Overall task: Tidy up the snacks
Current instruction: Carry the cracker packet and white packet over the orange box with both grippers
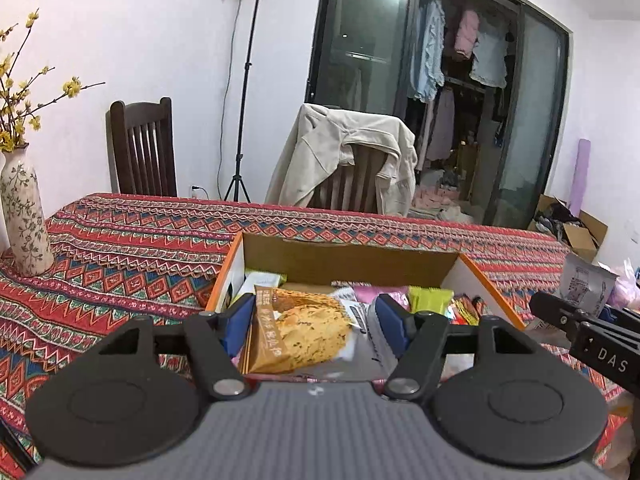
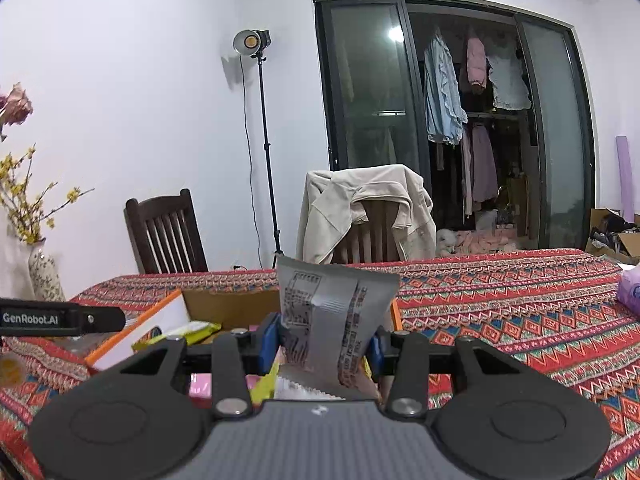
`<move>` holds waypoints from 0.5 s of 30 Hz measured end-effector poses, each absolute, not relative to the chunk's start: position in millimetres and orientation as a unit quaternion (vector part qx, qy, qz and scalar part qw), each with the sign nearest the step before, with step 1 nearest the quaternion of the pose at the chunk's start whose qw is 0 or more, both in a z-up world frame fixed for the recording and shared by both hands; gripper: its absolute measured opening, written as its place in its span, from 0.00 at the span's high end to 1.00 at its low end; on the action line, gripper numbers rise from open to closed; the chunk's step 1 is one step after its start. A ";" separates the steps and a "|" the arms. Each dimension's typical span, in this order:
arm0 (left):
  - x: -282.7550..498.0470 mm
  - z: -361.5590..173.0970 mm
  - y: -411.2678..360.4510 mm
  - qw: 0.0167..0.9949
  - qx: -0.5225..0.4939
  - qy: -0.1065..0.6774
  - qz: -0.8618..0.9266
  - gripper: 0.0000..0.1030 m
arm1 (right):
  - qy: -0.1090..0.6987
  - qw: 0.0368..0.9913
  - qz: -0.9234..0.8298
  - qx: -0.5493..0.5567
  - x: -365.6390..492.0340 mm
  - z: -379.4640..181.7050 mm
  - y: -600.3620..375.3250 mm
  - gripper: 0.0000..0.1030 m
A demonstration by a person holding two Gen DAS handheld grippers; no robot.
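I hold a biscuit packet (image 1: 304,330) clamped in my left gripper (image 1: 310,328) above the snack box (image 1: 348,260) on the bench (image 1: 120,248); my right gripper (image 2: 322,344), beside it, grips an upright silver packet (image 2: 334,312)

White walls (image 2: 120,100) enclose the room. A studio lamp (image 2: 252,42) on a tall tripod stands by the wall, lit. Dark-framed sliding glass doors (image 2: 368,120) reveal hanging clothes (image 2: 440,92). Behind a table under a red patterned cloth (image 2: 520,300) stand a dark wooden chair (image 2: 164,236) and another draped with a beige jacket (image 2: 368,208). A floral vase (image 1: 24,216) holds yellow-blossomed branches.
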State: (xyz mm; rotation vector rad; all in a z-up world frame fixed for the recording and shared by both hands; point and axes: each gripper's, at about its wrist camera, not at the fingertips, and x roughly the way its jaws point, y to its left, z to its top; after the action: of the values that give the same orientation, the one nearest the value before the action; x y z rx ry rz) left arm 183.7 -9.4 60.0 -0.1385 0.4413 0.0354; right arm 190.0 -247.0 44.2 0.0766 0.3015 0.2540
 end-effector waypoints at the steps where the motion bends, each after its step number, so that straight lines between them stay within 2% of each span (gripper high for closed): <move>1: 189.4 60.7 -8.7 0.973 -0.072 0.219 0.021 0.35 | 0.150 0.980 0.125 0.040 194.1 45.8 -246.4 0.59; 7: 224.2 59.9 -3.7 0.971 -0.090 0.218 0.044 0.35 | 0.151 0.980 0.121 0.045 226.0 51.6 -239.6 0.59; 15: 261.7 36.1 0.2 0.969 -0.089 0.214 0.085 0.35 | 0.161 0.979 0.112 0.056 267.0 30.7 -232.6 0.59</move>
State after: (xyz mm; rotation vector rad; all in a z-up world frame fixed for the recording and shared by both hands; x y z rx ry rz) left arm 261.7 0.2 36.1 -0.1799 0.4332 0.1708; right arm 267.0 -232.6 30.7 0.1135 0.3247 0.2252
